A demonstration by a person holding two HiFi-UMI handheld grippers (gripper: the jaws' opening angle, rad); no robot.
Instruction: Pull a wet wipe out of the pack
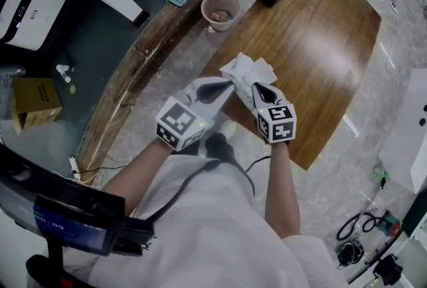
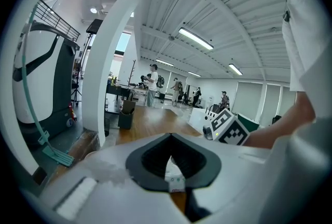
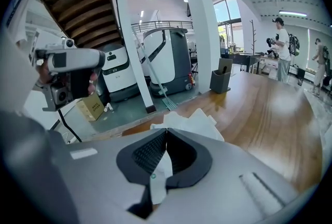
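1. While you hold both grippers side by side above the wooden table (image 1: 320,47), the crumpled white wet wipe (image 1: 248,72) hangs at their tips, clear of the tabletop.
2. Your left gripper (image 1: 225,87) has its jaws closed on a white labelled strip (image 2: 174,180); whether that is pack or wipe cannot be told.
3. Your right gripper (image 1: 259,90) is clamped on the wet wipe, which fans out just beyond its jaws.
4. Your pink basket (image 1: 220,10) sits well apart.

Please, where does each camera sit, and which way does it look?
Head view: on the head, steeply down at the wooden floor; forearms, left gripper and right gripper show.
Left gripper view: on that gripper, along jaws shut on the wipe pack; right gripper's cube shows.
Right gripper view: on that gripper, along jaws shut on the pack, floor beyond.
All share the pack.
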